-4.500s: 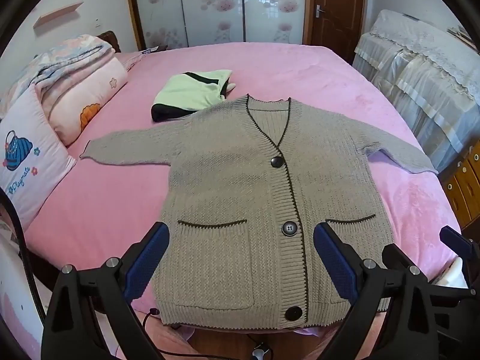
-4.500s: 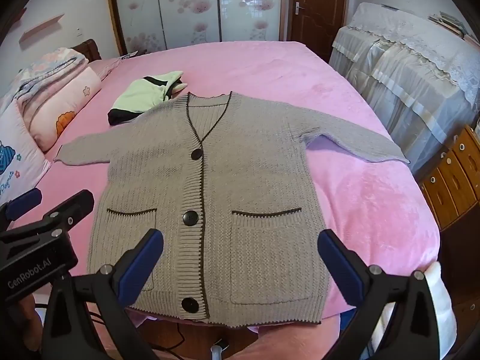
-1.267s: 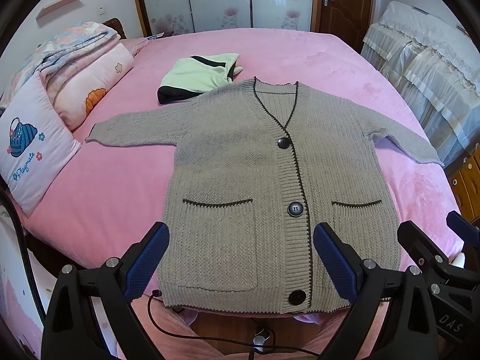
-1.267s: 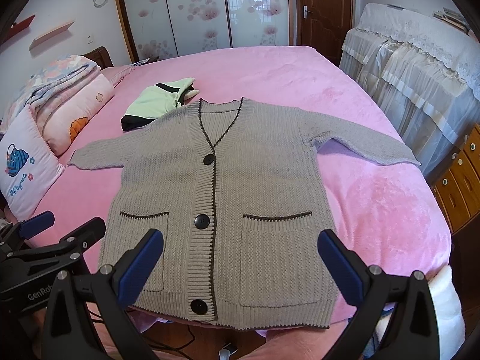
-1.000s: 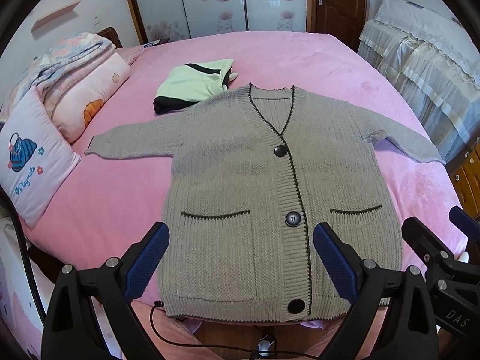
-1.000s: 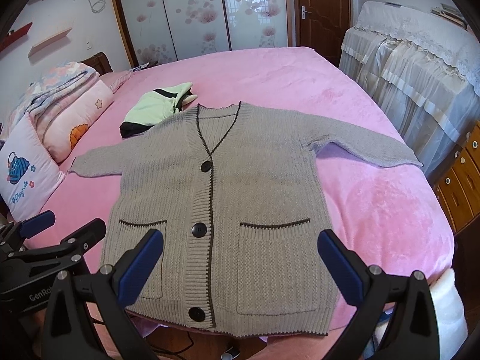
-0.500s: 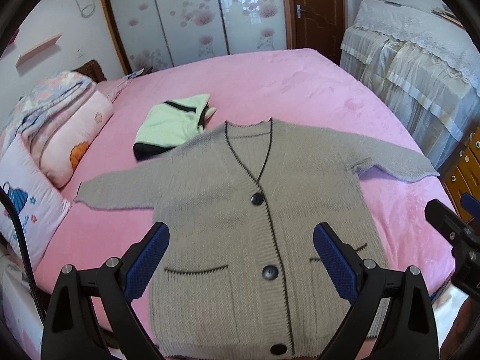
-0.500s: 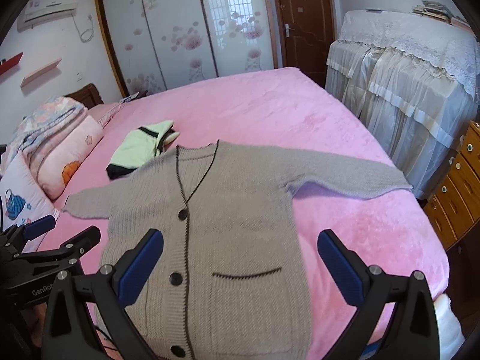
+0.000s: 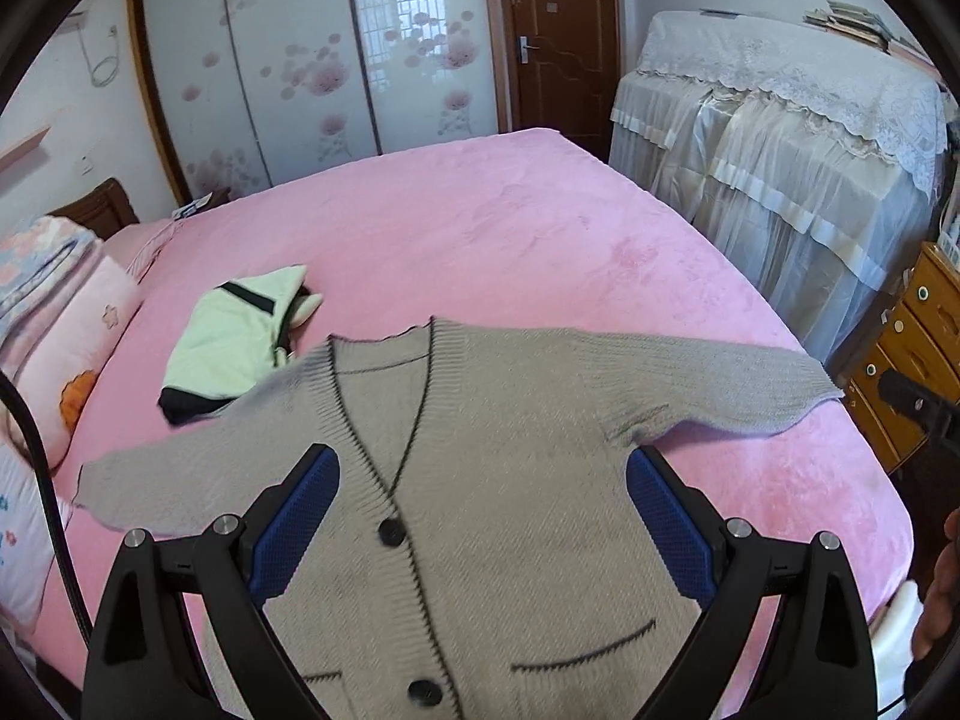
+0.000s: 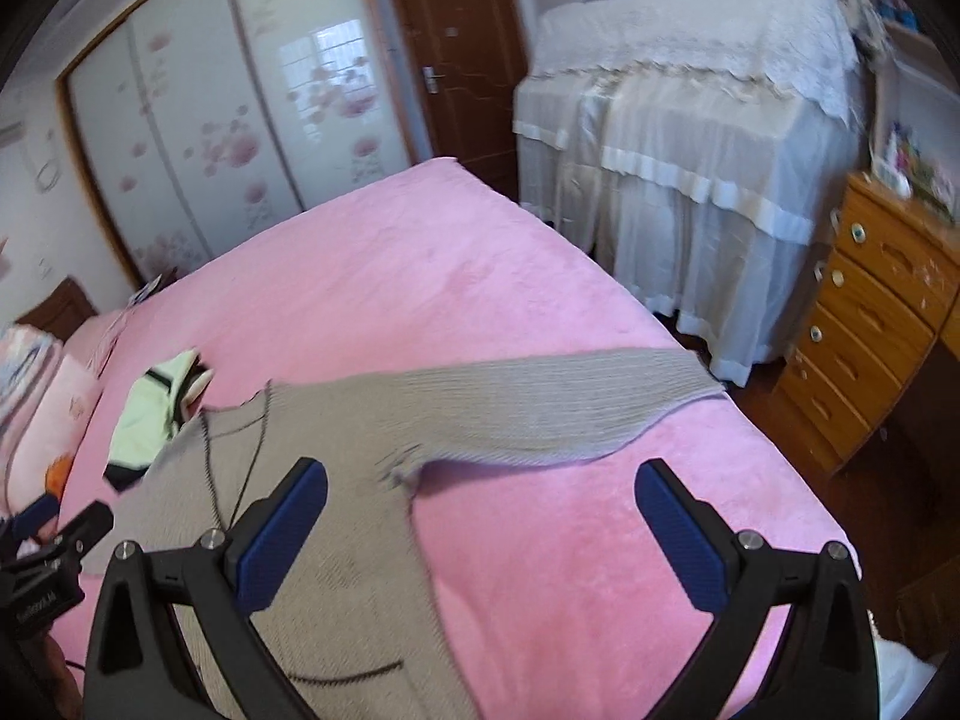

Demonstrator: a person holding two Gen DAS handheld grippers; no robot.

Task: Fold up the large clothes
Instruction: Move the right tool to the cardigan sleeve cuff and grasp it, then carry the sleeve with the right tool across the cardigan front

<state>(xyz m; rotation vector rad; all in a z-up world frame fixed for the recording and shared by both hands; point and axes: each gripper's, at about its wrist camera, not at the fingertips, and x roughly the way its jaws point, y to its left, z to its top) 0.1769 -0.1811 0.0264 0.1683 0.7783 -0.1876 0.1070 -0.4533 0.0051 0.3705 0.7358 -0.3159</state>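
The bed (image 9: pixel 540 228), covered in a pink blanket, filled most of both views. The grey cardigan (image 9: pixel 510 480) lay flat and buttoned on the near half of the bed, sleeves spread toward 9 and 3 o'clock; its right sleeve (image 10: pixel 558 402) reached the bed edge. A folded green garment (image 9: pixel 228 354) lay at 10 o'clock from the cardigan collar, touching the shoulder. The left tool (image 9: pixel 480 516) hovered over the cardigan chest, fingers spread wide, gripping nothing. The right tool (image 10: pixel 480 528) hovered above the blanket below the right sleeve, likewise spread wide and empty.
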